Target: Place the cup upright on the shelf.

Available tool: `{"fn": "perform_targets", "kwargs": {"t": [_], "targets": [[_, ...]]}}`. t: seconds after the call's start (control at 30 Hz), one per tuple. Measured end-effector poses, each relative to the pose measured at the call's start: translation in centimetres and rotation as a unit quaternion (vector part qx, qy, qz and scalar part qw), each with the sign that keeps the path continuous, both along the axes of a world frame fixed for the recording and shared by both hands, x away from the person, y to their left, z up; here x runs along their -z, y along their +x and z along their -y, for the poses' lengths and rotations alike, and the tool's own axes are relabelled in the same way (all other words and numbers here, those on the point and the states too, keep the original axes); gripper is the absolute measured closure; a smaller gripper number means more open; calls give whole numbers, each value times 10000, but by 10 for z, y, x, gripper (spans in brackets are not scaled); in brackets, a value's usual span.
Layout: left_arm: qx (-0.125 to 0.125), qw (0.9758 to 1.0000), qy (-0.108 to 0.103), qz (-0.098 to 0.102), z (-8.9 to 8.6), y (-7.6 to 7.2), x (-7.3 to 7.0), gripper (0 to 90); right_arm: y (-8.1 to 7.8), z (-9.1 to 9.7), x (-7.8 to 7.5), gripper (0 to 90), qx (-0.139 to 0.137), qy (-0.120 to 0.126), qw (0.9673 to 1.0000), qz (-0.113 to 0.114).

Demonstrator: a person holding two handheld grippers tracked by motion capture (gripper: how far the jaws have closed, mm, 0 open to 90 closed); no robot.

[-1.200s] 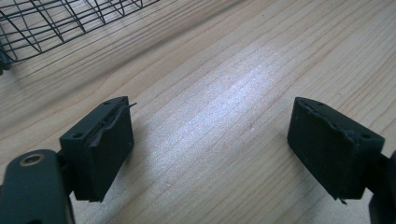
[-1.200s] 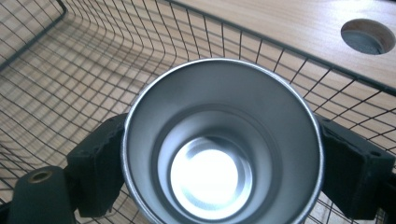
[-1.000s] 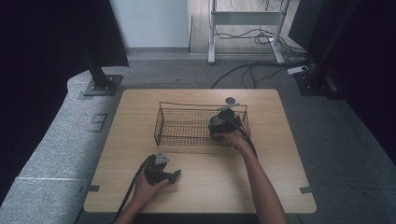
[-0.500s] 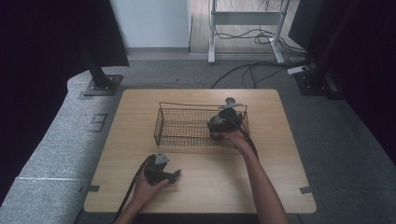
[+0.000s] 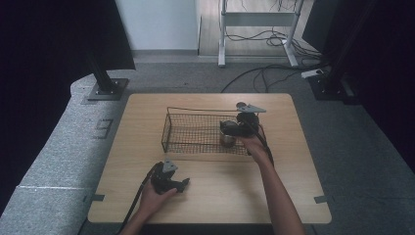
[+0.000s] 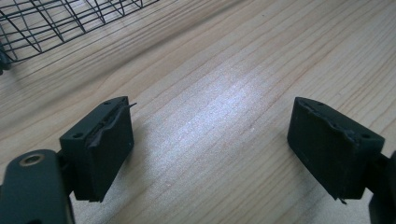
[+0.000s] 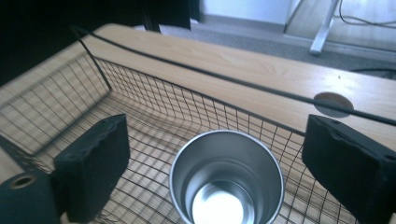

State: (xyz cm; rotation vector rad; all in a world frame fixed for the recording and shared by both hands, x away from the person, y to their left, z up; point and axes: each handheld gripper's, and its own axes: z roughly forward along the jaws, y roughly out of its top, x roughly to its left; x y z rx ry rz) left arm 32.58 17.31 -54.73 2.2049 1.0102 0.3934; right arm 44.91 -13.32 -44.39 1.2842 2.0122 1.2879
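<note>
Shiny round steel cup (image 7: 227, 179) stood upright in black wire basket (image 7: 140, 100), right gripper (image 7: 229, 172) jaws parted, closing lately, clear of it, left gripper (image 6: 210, 154) released over wooden table (image 6: 224, 84).

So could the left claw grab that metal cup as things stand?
Probably not without moving: the left claw rests open on the bare table, and the cup stands inside the wire basket, under the right claw.

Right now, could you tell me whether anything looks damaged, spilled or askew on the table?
Nothing is spilled or askew: the metal cup stands upright and empty in the wire basket. The only flaw is slightly frayed, ragged edges on the black pads of the left gripper.
</note>
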Motion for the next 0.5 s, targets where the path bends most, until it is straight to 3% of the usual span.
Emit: {"fn": "perform_targets", "kwargs": {"t": [0.17, 0.37, 0.5], "targets": [[5, 10000, 2, -1, 0, 0, 0, 143, -12, 8, -4, 127, -63, 114, 9998, 124], [4, 10000, -1, -1, 0, 0, 0, 143, -27, 22, 1, 132, -81, 116, 9998, 161], [8, 10000, 5, -3, 0, 0, 0, 143, -38, 34, 4, 143, -160, 242, 9994, 168]]}}
